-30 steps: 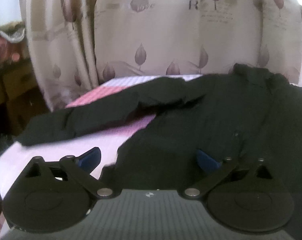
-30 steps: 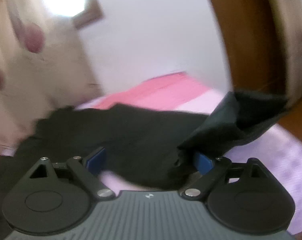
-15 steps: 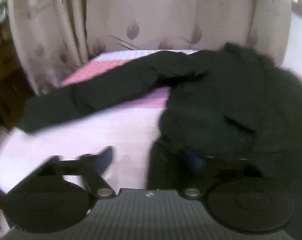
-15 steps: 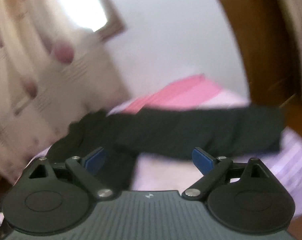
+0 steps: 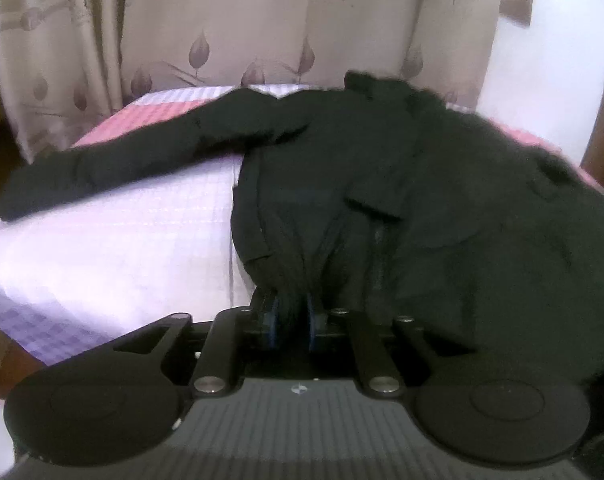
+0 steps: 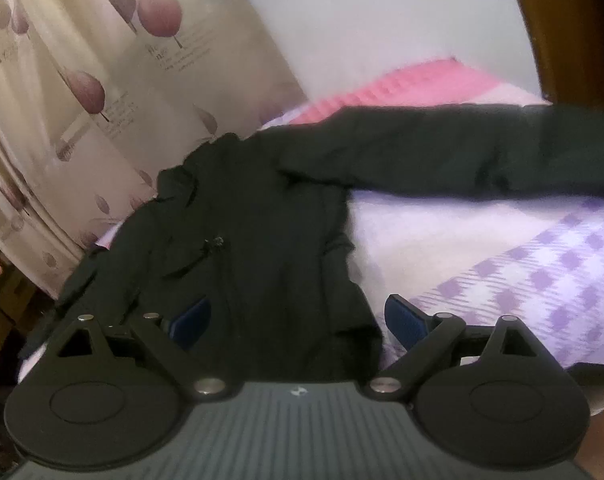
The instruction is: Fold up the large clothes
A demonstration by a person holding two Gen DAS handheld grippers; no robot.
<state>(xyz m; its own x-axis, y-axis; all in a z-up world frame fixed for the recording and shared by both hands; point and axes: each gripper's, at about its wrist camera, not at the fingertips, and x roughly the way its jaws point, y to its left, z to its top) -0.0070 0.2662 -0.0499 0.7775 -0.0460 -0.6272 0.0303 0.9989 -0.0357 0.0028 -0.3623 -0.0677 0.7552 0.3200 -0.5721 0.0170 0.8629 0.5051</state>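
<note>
black jacket (image 5: 442, 200), sleeves spread, on bed

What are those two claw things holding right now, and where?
The left gripper is closing on the black jacket, pinching its bunched bottom hem. The right gripper holds nothing; it is open over the hem.

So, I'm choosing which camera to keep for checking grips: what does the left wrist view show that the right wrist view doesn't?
Only the left wrist view shows the left gripper, its jaws closing on a bunched hem of the black jacket.

Only the right wrist view shows the right gripper, jaws wide apart over the jacket's lower edge, pads not pressing on it.

Both show the jacket spread on the checked bedsheet, one sleeve stretched out, and the leaf-print curtain behind.
</note>
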